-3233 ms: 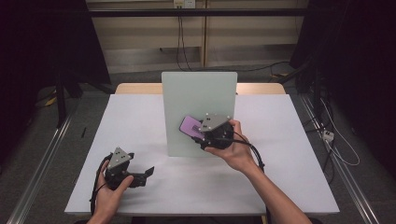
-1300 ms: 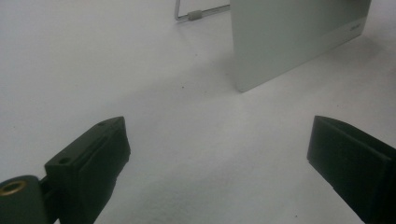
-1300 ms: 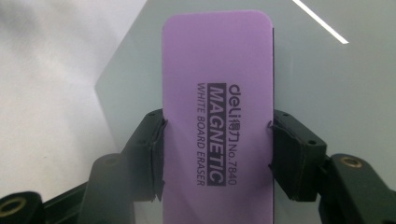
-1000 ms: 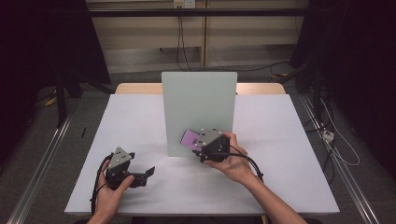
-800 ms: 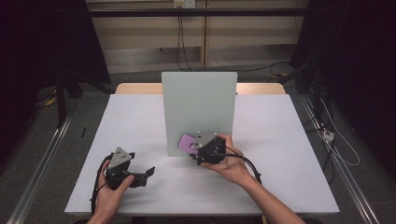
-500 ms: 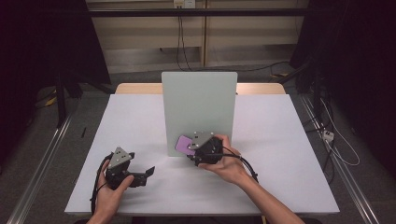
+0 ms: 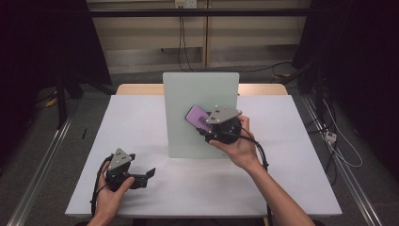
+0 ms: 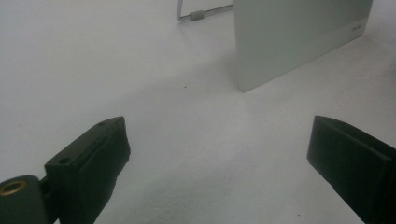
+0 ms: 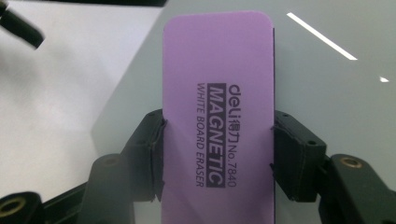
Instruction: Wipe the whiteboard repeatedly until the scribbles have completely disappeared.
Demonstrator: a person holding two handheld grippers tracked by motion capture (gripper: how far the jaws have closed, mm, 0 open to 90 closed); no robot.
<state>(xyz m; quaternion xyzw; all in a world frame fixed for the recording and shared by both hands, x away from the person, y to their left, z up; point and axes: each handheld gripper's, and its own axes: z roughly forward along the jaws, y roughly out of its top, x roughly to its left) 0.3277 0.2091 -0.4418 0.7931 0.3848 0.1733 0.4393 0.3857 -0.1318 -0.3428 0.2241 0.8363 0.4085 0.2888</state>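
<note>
A lab: white table (image 7: 291, 141) between black curtains (image 7: 42, 42) (cables (image 7: 181, 37) behind).

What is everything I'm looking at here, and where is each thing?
whiteboard eraser: one, purple with black print, held against the board's face, gripped by its long edges
board: one, pale grey-white, standing upright mid-table
table: one, white top with a wooden edge at the far side
wire stand: one, metal, behind the board
cables: a few, dark, on the far wall and on the floor at right
right tool: one, black with a grey plate, shut on the eraser
left tool: one, black with a grey plate, jaws open, low over the near left of the table
hands: two, one on each tool
</note>
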